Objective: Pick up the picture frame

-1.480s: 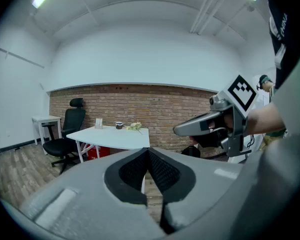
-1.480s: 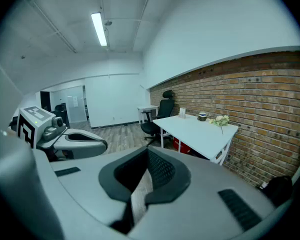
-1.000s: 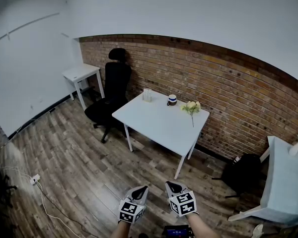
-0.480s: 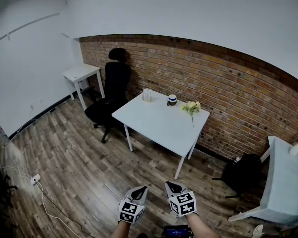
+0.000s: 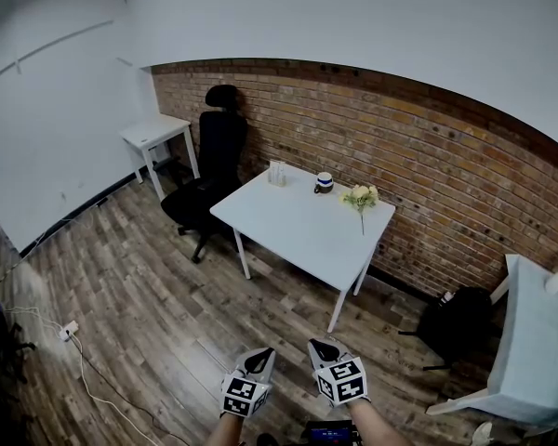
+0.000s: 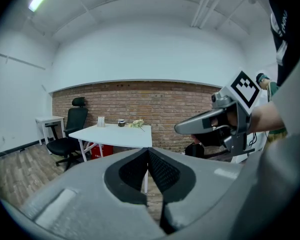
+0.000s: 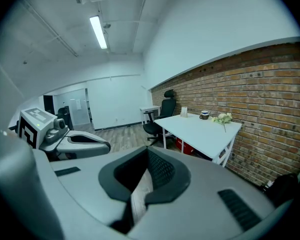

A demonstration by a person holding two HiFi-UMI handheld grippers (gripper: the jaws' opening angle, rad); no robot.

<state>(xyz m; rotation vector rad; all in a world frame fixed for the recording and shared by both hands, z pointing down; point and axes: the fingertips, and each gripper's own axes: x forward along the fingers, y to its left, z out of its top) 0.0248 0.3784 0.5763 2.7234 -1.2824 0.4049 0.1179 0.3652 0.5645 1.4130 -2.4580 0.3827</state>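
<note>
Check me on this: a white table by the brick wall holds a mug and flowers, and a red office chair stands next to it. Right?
Not quite. The chair is black, not red; the head view shows it. The rest holds: the white table by the brick wall holds a mug and flowers, with the chair next to it.

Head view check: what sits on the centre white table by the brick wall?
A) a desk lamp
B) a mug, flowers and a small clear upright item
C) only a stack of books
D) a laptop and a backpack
B: a mug, flowers and a small clear upright item stand along the wall side of the white table; no laptop, books or lamp.
</note>
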